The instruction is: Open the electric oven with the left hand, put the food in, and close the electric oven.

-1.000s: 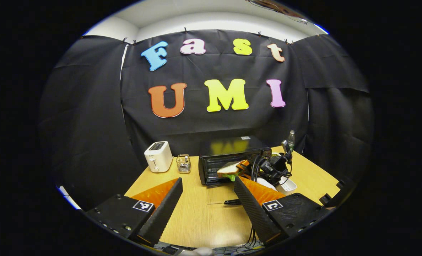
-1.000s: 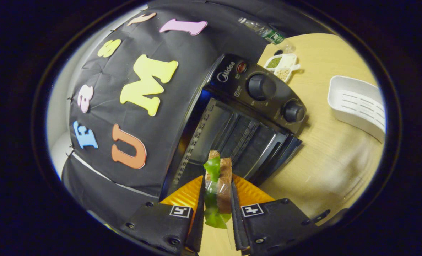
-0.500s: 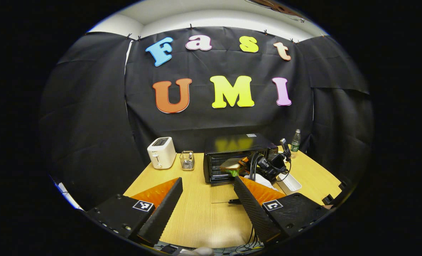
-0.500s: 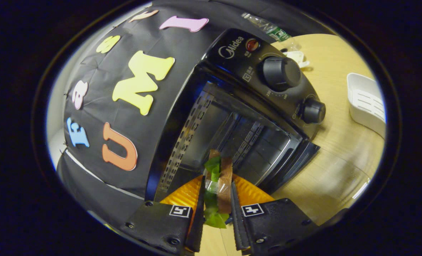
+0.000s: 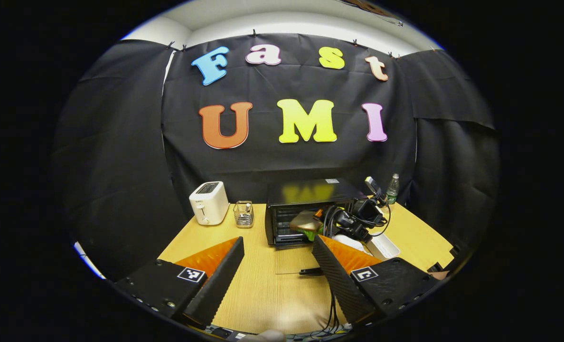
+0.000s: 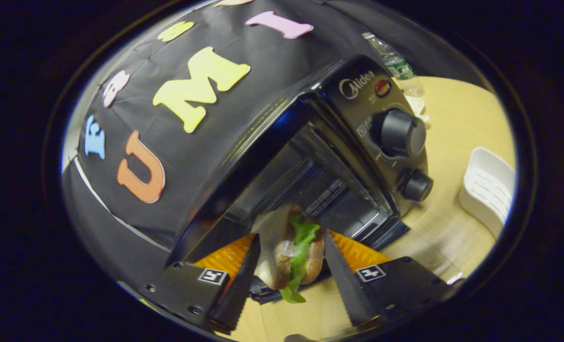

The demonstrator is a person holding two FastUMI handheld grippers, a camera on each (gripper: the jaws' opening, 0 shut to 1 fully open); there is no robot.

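Sandwich [image 6: 286, 251], bread with green lettuce hanging from its near edge, sits low in the centre of the right gripper view, between the two fingers of the right gripper [image 6: 291, 237]. Its long axis runs forward along the fingers, and its far end reaches into the dark mouth of the oven [image 6: 358, 142], which fills the middle of the frame with its two knobs [image 6: 400, 133] at the right. The jaws stand partway apart with the sandwich filling the gap. The fisheye edge blurs the contact, so I cannot tell whether both fingers press on it or it is loose on the rack. In the left gripper view the left gripper [image 5: 277, 240] is at the bottom of the frame, jaws wide and holding nothing, well back from the oven [image 5: 310, 192] at centre. The glass door [image 5: 291, 261] lies folded down flat over the table [image 5: 263, 294], just above and between the left fingers, its handle near the right finger. The sandwich [image 5: 303, 221] shows at the oven mouth, with the right gripper and its cables just to its right. The food lies straight ahead of the right gripper, which is by far the nearer. The door lies straight ahead of the left, so closing would likely fall to that hand.
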